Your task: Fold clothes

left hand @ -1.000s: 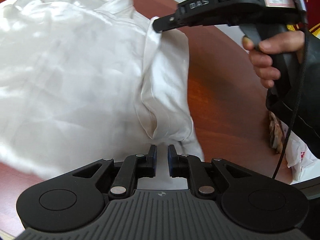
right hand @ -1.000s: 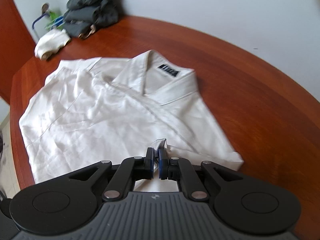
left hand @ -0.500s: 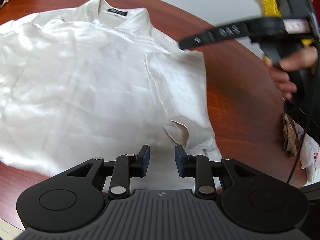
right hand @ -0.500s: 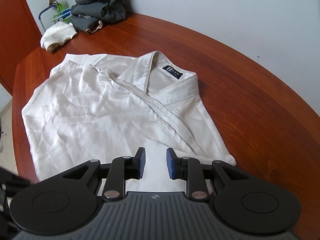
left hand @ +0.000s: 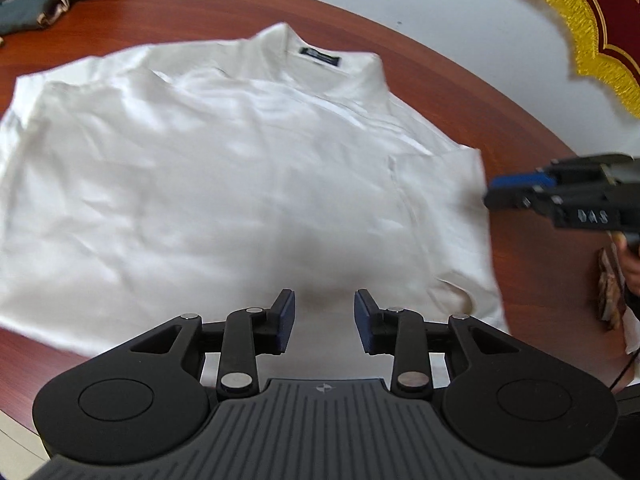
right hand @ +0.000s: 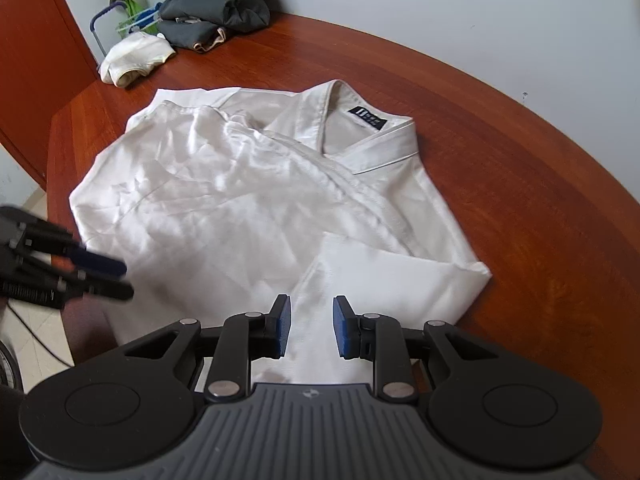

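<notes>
A white collared shirt (left hand: pixel 224 184) lies flat on the round wooden table (left hand: pixel 532 264), collar and dark label at the far side, its right sleeve folded over the body. In the right wrist view the same shirt (right hand: pixel 248 208) fills the middle. My left gripper (left hand: pixel 324 320) hovers open over the shirt's near hem, holding nothing. My right gripper (right hand: pixel 308 330) is open too, above the folded sleeve's end. The right gripper (left hand: pixel 520 190) also shows at the right edge of the left wrist view, off the shirt's side. The left gripper (right hand: pixel 100 276) appears blurred at the left of the right wrist view.
A pile of dark clothes (right hand: pixel 216 4) and a small cream garment (right hand: pixel 136 58) sit at the table's far left edge near the wall. A red and gold banner (left hand: pixel 592 24) hangs at the right. A hand (left hand: pixel 632 264) holds the right gripper's handle.
Both grippers were shut on the sleeve a second ago; they have opened, let it drop onto the shirt, and pulled back and apart. The sleeve now lies flat.
</notes>
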`<state>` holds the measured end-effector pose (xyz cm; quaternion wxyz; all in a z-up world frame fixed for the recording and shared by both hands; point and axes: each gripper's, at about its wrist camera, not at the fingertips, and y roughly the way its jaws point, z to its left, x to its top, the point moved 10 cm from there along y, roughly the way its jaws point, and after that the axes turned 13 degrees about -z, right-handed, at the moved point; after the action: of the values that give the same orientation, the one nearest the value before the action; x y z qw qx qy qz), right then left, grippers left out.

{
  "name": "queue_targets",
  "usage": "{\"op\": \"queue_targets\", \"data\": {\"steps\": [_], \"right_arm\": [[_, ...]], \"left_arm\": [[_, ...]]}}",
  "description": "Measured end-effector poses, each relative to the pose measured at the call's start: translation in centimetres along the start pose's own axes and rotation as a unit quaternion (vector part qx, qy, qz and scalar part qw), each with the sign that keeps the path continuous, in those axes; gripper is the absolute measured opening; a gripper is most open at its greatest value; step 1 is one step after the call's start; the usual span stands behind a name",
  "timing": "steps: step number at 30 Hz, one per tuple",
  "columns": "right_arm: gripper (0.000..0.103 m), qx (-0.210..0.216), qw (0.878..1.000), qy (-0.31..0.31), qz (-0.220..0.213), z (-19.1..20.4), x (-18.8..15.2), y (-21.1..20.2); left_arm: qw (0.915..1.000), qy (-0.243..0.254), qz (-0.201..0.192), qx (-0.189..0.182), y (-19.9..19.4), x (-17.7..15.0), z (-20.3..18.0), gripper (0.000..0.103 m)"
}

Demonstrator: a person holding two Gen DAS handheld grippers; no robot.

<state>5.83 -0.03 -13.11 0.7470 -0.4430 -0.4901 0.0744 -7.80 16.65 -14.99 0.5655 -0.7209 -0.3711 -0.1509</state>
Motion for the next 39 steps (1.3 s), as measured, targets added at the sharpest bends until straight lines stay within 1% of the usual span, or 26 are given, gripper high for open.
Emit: {"op": "queue_targets", "data": {"steps": [3,7,11,16,18,24,29,32,36,39], "right_arm": [[0.027,-0.011,1.0,0.017,-0.002,1.0,-0.3,0.2],[0.027,-0.035,0.998,0.048,-0.005,2.4,-0.8,0.6],[0.027,-0.061,0.995,0.077,-0.009,4.1,-1.3,1.3],[0.027,-0.09,0.99,0.112,-0.014,6.4,-1.8,2.1],[0.027,-0.095,0.988,0.121,-0.015,7.1,-1.7,2.6],[0.027,-0.091,0.989,0.119,-0.015,9.4,-1.0,3.9],[0.027,-0.07,0.993,0.095,-0.018,12.1,0.1,5.0],[0.027,-0.06,0.994,0.085,-0.017,13.6,0.7,5.6],[0.027,-0.053,0.995,0.081,-0.017,15.4,1.5,5.8],[0.027,-0.055,0.994,0.089,-0.02,17.0,2.1,6.6]], "left_arm": [[0.9999,0.006,0.004,-0.007,-0.7,1.1,1.9,0.036],[0.9995,0.02,0.011,-0.023,-1.4,2.0,3.7,0.037],[0.998,0.045,0.022,-0.039,-1.9,2.8,5.8,0.037],[0.9952,0.07,0.031,-0.06,-2.5,3.2,7.1,0.037],[0.9941,0.08,0.035,-0.066,-2.8,3.3,7.7,0.037],[0.9947,0.076,0.034,-0.062,-3.9,3.6,10.1,0.038],[0.9976,0.054,0.026,-0.034,-4.9,4.6,13.3,0.038],[0.9981,0.052,0.024,-0.023,-5.1,5.4,15.3,0.038],[0.998,0.054,0.023,-0.024,-5.2,6.7,17.8,0.038],[0.9973,0.06,0.027,-0.032,-4.9,7.7,20.1,0.038]]}}
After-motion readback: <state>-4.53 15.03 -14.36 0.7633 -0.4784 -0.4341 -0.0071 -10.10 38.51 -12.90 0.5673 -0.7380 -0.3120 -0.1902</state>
